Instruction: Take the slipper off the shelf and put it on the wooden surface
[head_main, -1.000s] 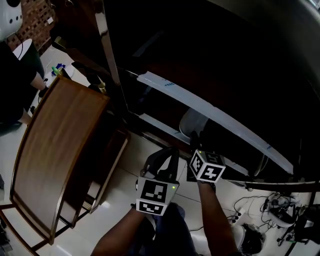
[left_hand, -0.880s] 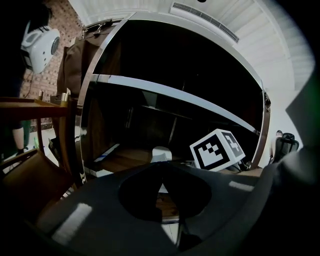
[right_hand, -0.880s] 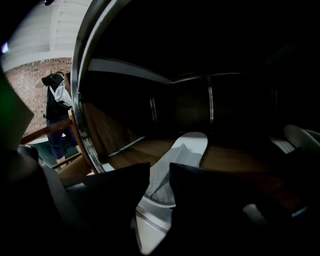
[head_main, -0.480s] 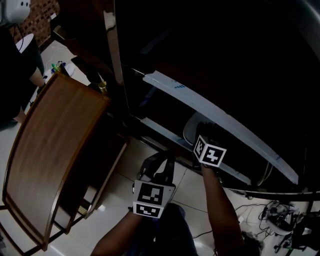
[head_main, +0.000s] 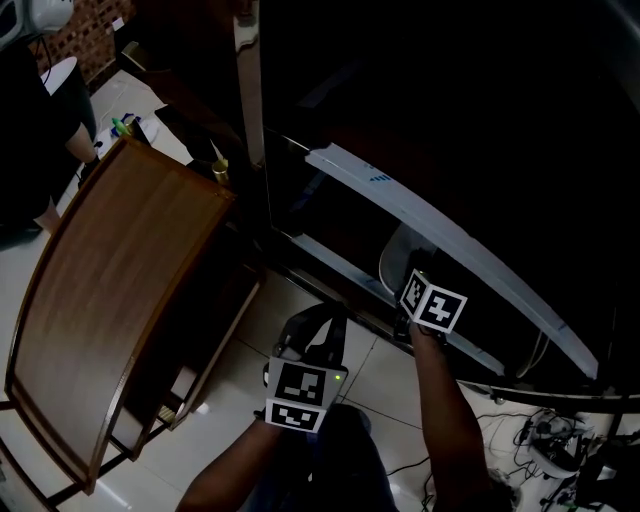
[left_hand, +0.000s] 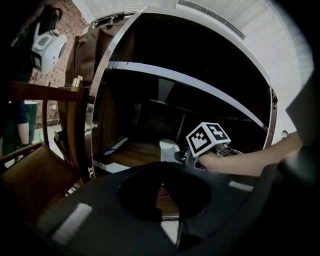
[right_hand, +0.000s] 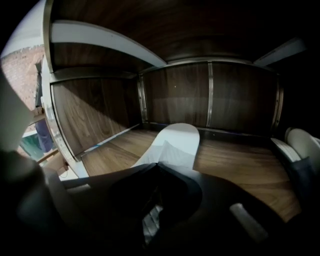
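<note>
Slipper (right_hand: 175, 142): white, lying flat on the board of the low shelf (right_hand: 240, 165), rounded end toward the back wall; not lifted.
Right gripper (right_hand: 157, 164): reaches low and level into the shelf, lined up along the slipper so that it meets the near, raised strap end first. The jaws are pressed together with nothing between them; the tips are right at that near end, and I cannot tell if they touch it.
Left gripper (left_hand: 160, 186): held outside the cabinet above the floor, jaws pressed together on nothing, probably kept back to leave the right one room.
Worktop (head_main: 110, 290): wooden, left of the cabinet, well apart from the slipper; the set-down place.
Next, by my judgement: the right jaws must spread before they can grip.
</note>
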